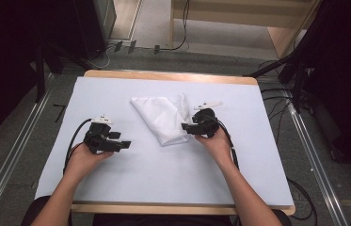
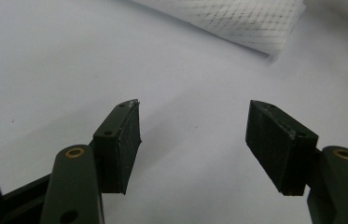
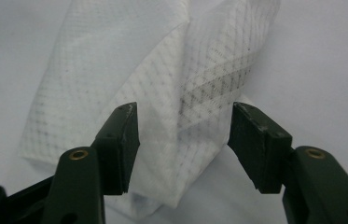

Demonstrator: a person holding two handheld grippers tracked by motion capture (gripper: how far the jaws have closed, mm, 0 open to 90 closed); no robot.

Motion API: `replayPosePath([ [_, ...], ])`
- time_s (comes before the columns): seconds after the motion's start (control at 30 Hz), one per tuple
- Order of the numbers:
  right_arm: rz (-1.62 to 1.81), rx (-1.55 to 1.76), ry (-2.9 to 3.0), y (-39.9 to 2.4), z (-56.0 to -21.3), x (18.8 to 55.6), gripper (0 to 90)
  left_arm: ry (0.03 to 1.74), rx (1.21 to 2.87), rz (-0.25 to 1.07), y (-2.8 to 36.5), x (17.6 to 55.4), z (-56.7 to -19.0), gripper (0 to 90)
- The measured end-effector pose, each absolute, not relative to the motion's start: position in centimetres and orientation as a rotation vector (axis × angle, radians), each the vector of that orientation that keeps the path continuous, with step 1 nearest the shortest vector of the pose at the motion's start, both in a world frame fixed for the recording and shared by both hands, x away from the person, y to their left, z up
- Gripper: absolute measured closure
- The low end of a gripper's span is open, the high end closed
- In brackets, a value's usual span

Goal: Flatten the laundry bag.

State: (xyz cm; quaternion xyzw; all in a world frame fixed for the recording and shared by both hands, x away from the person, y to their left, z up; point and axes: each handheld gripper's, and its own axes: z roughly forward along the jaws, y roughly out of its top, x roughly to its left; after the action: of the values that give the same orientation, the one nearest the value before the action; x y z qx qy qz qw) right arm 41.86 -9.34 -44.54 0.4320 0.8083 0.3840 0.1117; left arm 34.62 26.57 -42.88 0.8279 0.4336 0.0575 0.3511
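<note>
A white folded cloth (image 1: 163,117) with a faint grid pattern lies in the middle of the white table top (image 1: 163,174). My right gripper (image 1: 185,127) sits at the cloth's right edge and points left at it. In the right gripper view this gripper (image 3: 184,140) is open, the cloth (image 3: 162,93) lies beyond and under the jaws, and the pads do not press on it. My left gripper (image 1: 125,144) rests left of the cloth, apart from it. It (image 2: 192,140) is open over bare table, with the cloth's corner (image 2: 237,18) farther off.
The table's wooden edge (image 1: 173,76) shows at the far side. Black stands (image 1: 300,70) and cables (image 1: 276,101) stand to the right on the floor, a metal rail (image 1: 13,160) runs along the left. A cable (image 1: 72,141) trails from the left gripper.
</note>
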Motion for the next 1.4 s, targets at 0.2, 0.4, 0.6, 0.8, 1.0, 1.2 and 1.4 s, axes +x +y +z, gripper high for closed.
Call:
replayPosePath([
  [0.2,1.097,1.286,2.378,-8.7,-45.5,43.4,39.6,1.142,2.132,0.159,27.0,34.2,-43.0,36.1],
  [0.4,1.065,1.269,2.397,-8.0,-46.5,44.0,43.1,1.157,2.128,0.166,27.5,33.7,-43.0,36.2],
  [0.6,1.056,1.229,2.420,-7.3,-46.9,43.8,60.1,1.172,2.110,0.173,28.1,33.5,-43.0,36.5],
  [0.8,1.074,1.208,2.450,-6.8,-46.8,43.4,81.1,1.172,2.112,0.168,28.1,33.5,-43.0,36.6],
  [1.0,1.119,1.223,2.451,-6.9,-45.7,43.3,85.1,1.177,2.099,0.161,28.3,33.6,-42.9,36.7],
  [1.2,1.155,1.206,2.466,-6.4,-44.0,42.9,84.4,1.192,2.092,0.168,28.7,33.7,-42.7,37.1],
  [1.4,1.195,1.151,2.489,-5.3,-42.7,41.9,82.9,1.201,2.079,0.168,29.1,33.9,-42.5,37.1],
])
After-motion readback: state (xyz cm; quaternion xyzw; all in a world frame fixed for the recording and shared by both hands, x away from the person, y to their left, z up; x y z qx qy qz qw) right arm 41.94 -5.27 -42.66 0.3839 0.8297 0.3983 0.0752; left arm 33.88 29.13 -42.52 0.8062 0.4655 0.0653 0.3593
